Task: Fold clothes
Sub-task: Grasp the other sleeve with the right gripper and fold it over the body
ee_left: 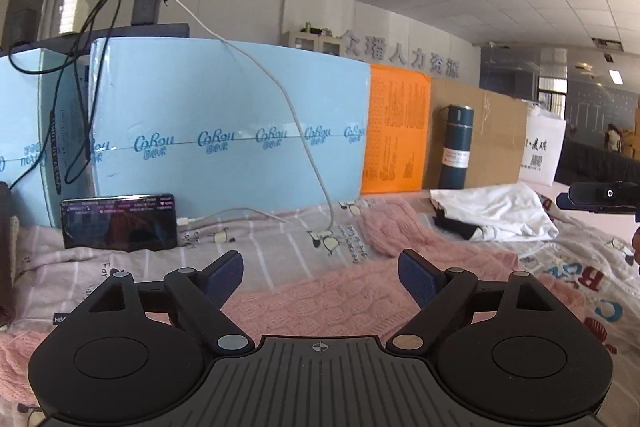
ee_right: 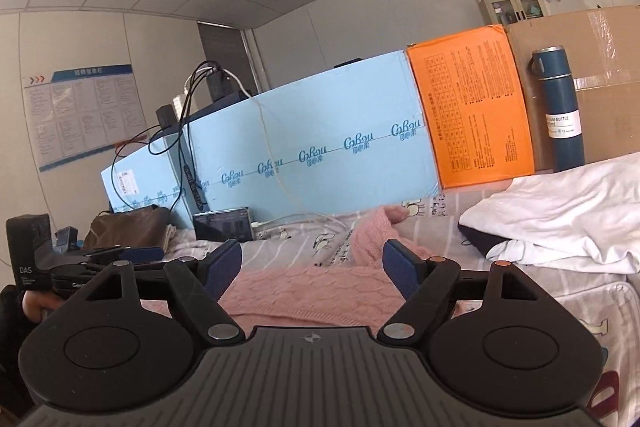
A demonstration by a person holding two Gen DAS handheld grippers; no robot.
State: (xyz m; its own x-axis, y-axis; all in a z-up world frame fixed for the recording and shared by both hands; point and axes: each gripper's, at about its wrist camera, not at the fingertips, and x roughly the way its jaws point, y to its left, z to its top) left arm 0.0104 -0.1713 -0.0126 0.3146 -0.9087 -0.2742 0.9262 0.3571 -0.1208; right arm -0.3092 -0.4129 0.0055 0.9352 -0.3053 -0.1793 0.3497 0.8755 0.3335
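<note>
A pink cable-knit sweater (ee_left: pixel 320 303) lies spread on the printed bedsheet, one sleeve reaching toward the back. It also shows in the right wrist view (ee_right: pixel 316 291). My left gripper (ee_left: pixel 320 273) is open and empty, hovering just above the sweater. My right gripper (ee_right: pixel 312 267) is open and empty, also over the sweater. The left gripper shows at the left edge of the right wrist view (ee_right: pixel 80 259). A white garment (ee_left: pixel 496 215) lies crumpled over dark cloth at the right back; it also shows in the right wrist view (ee_right: pixel 568 211).
A phone (ee_left: pixel 120 221) leans against light blue foam boards (ee_left: pixel 224 123), with a white cable (ee_left: pixel 320 187) trailing onto the sheet. An orange board (ee_left: pixel 394 131), cardboard box (ee_left: pixel 492 143) and dark blue bottle (ee_left: pixel 456 147) stand at the back. A brown cloth (ee_right: pixel 128 231) lies far left.
</note>
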